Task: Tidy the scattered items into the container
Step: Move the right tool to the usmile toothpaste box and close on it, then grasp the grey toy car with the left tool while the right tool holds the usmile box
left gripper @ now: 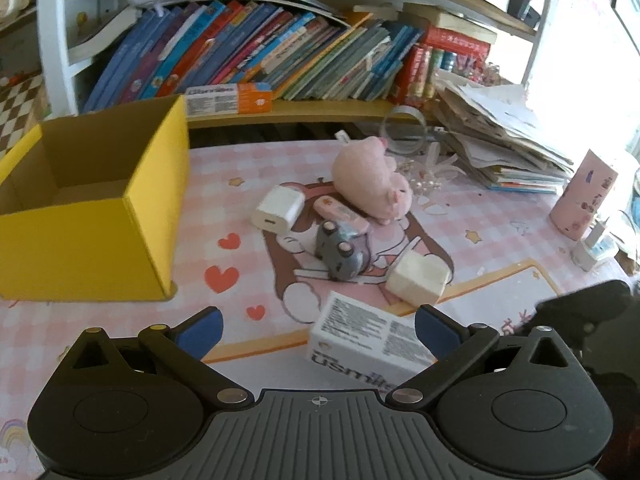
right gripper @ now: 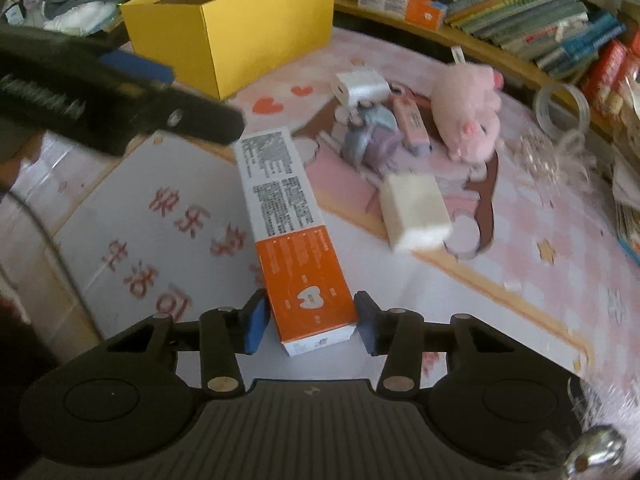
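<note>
A white and orange toothpaste box (right gripper: pixel 294 232) lies flat on the pink desk mat. Its orange end sits between the blue pads of my right gripper (right gripper: pixel 311 322), which rest against its two long sides. My left gripper (left gripper: pixel 318 330) hovers wide open over the box's white end (left gripper: pixel 360 340), holding nothing. The open yellow cardboard box (left gripper: pixel 100 240) stands at the far left, and the floor I can see inside it is bare. Past the toothpaste box lie a white block (right gripper: pixel 416 212), a grey toy car (right gripper: pixel 368 136), a pink case (right gripper: pixel 410 120), a white charger (right gripper: pixel 360 86) and a pink plush (right gripper: pixel 466 116).
A shelf of leaning books (left gripper: pixel 260 52) runs along the back, with a second toothpaste box (left gripper: pixel 228 98) on its ledge. At the right are a stack of papers (left gripper: pixel 500 136), a clear tape roll (left gripper: pixel 404 130) and a pink cup (left gripper: pixel 582 196).
</note>
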The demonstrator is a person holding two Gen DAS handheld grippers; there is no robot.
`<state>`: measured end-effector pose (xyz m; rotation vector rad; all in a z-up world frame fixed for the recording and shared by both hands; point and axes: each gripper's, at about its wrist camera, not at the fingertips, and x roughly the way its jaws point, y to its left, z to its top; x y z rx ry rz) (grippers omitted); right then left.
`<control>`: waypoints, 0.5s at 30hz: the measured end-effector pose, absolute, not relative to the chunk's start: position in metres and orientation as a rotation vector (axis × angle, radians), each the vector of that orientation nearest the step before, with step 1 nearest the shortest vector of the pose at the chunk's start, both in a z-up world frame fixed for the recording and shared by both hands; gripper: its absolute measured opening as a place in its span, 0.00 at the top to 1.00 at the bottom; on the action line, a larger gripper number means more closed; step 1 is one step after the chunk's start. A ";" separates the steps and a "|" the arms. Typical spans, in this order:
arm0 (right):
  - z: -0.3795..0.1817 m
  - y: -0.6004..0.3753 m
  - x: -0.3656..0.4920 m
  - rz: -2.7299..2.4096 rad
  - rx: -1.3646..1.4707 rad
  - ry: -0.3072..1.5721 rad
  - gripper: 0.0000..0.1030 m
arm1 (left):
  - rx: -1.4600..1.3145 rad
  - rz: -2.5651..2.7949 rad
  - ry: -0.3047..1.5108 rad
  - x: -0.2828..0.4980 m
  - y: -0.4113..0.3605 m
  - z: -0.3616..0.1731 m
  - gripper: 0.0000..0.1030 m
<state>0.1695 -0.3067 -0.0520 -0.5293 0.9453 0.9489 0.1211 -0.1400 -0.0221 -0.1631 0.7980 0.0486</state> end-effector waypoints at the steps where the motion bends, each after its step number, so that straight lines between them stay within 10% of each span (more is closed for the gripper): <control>1: -0.051 -0.310 0.169 0.967 -0.528 0.967 0.61 | -0.159 0.041 0.797 0.124 -0.142 -0.022 0.01; 8: -0.042 -0.297 0.170 1.047 -0.520 0.922 0.48 | -0.133 -0.002 0.776 0.140 -0.150 -0.018 0.01; 15: -0.058 -0.276 0.176 1.067 -0.561 0.943 0.64 | -0.120 -0.026 0.778 0.168 -0.152 -0.021 0.14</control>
